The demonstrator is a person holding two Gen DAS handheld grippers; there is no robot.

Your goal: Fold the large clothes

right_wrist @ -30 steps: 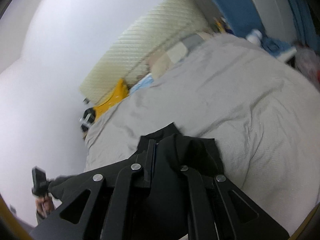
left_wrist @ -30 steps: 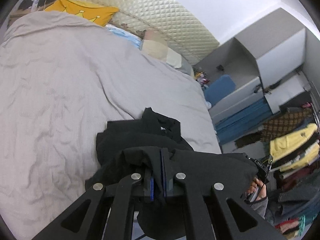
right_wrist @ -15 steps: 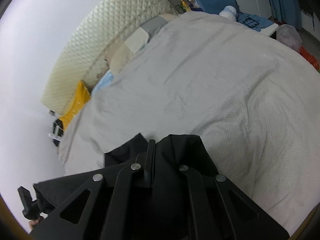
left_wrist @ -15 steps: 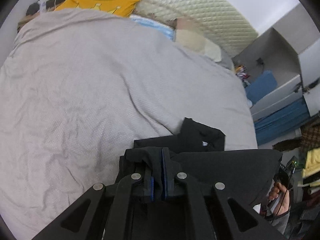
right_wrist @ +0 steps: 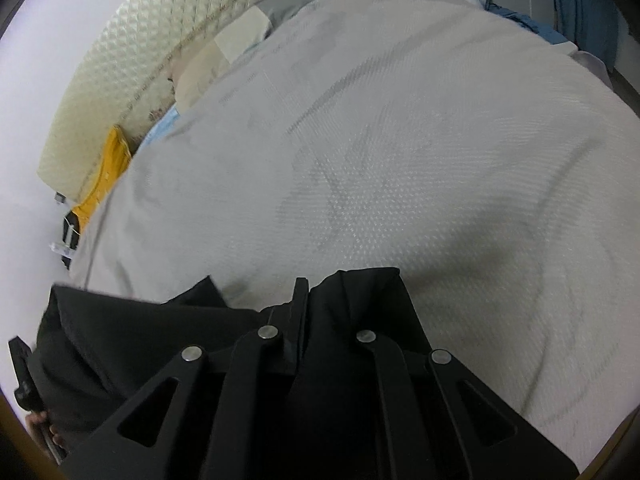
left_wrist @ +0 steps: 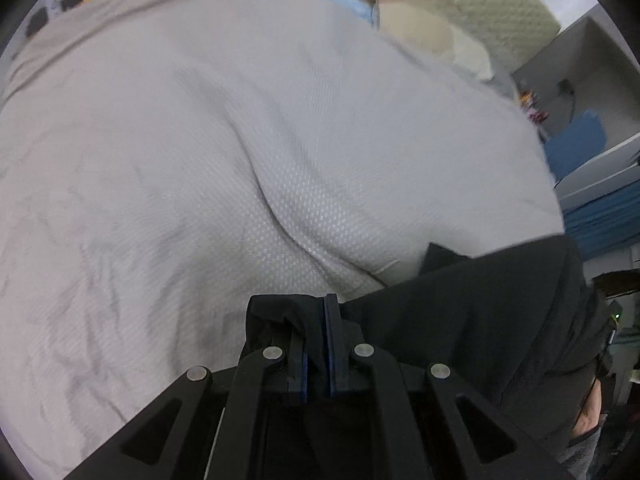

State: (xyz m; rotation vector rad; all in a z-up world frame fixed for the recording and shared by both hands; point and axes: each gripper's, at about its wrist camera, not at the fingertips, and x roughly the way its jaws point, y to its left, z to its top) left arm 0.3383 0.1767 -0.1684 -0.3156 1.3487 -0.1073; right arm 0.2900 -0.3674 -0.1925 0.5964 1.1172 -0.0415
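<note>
A black garment (left_wrist: 472, 320) is held stretched between my two grippers, low over a bed with a pale grey cover (left_wrist: 240, 160). My left gripper (left_wrist: 316, 312) is shut on one bunched corner of it. My right gripper (right_wrist: 316, 300) is shut on the other corner; black cloth (right_wrist: 360, 300) drapes over its right finger. In the right wrist view the garment (right_wrist: 120, 328) spans left toward the other hand-held gripper (right_wrist: 24, 376). The lower part of the garment is hidden below both grippers.
Yellow pillow (right_wrist: 108, 164), pale pillows (left_wrist: 420, 32) and a quilted cream headboard (right_wrist: 180, 32) lie at the bed's far end. Blue bedding and grey shelving (left_wrist: 592, 140) stand beside the bed on the right in the left wrist view.
Both grippers have tipped down and moved in closer over the bed, carrying the black garment. The garment has pulled out flatter between them; its collar part has dropped nearly out of view.
</note>
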